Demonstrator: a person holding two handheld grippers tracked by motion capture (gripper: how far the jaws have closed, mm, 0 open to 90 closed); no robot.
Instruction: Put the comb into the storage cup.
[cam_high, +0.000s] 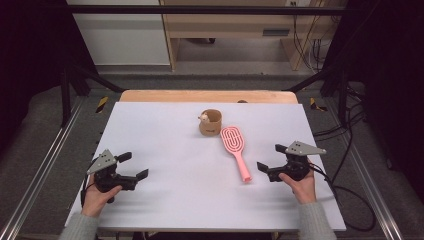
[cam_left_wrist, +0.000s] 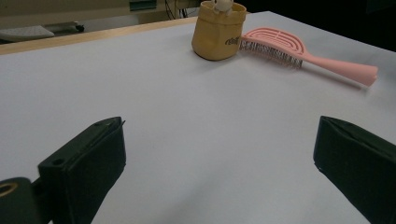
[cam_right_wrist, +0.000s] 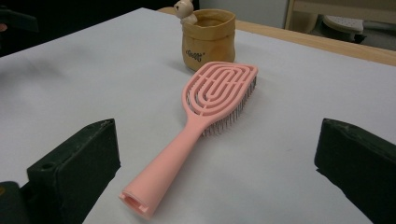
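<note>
White table (cam_high: 165, 200): both grippers wide open, empty; right gripper (cam_high: 272, 159) near pink brush (cam_high: 235, 150) handle.

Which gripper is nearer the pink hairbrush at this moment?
Right. The right gripper sits open just beside the handle end of the pink hairbrush, not touching it. The left gripper is open far across the table.

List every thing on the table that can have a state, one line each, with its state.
Pink hairbrush: lying flat, bristles down, handle toward the right tool, not held.
Tan pouch: upright, open at the top, a small bear figure on its rim.
Left tool: jaws open, holding nothing.
Right tool: jaws open, holding nothing, near the brush handle's end.
</note>
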